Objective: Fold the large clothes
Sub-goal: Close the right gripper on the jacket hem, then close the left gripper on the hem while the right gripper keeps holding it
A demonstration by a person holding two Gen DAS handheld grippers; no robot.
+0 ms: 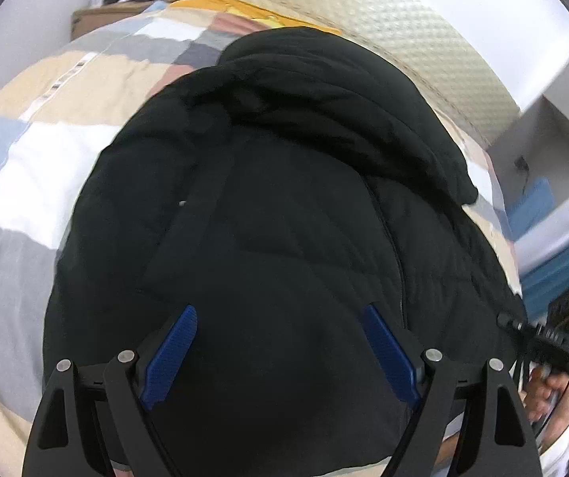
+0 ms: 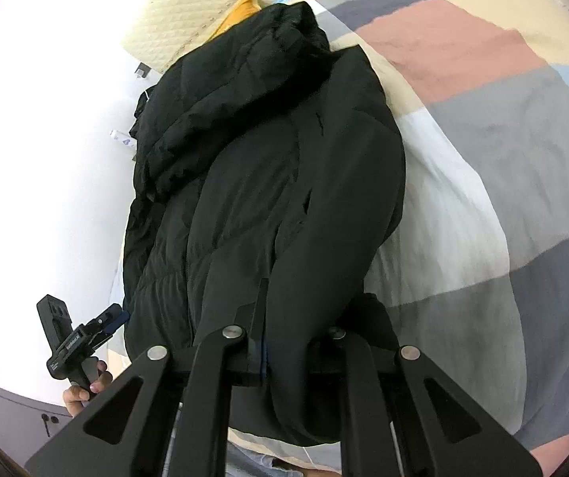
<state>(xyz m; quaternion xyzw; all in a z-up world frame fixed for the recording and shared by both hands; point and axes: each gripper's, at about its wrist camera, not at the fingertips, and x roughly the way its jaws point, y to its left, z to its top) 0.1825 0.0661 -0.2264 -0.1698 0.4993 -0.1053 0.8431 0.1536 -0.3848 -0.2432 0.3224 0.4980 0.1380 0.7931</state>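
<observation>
A big black padded coat [image 1: 284, 206] lies on a bed, on top of a quilt [image 1: 46, 151] made of large colour blocks: beige, grey, white, pale blue and dusty pink. The coat is thick and quilted in seams, with a bulky hood [image 2: 252, 71] bunched at its far end and a zip line running down its body. Its long axis goes from near to far in both views, with the hood pointing away toward the padded cream headboard [image 1: 384, 24] and the hem toward the cameras. A yellow cloth [image 1: 244, 8] lies just beyond the hood.

The left gripper [image 1: 280, 338] hangs over the near part of the coat with its blue pads [image 1: 173, 353] spread wide; nothing is between them. The right gripper [image 2: 262, 353] has its jaws pressed together on a thick fold of the coat [image 2: 308, 278] at the near right edge; the fold drapes over the fingers and hides them.
</observation>
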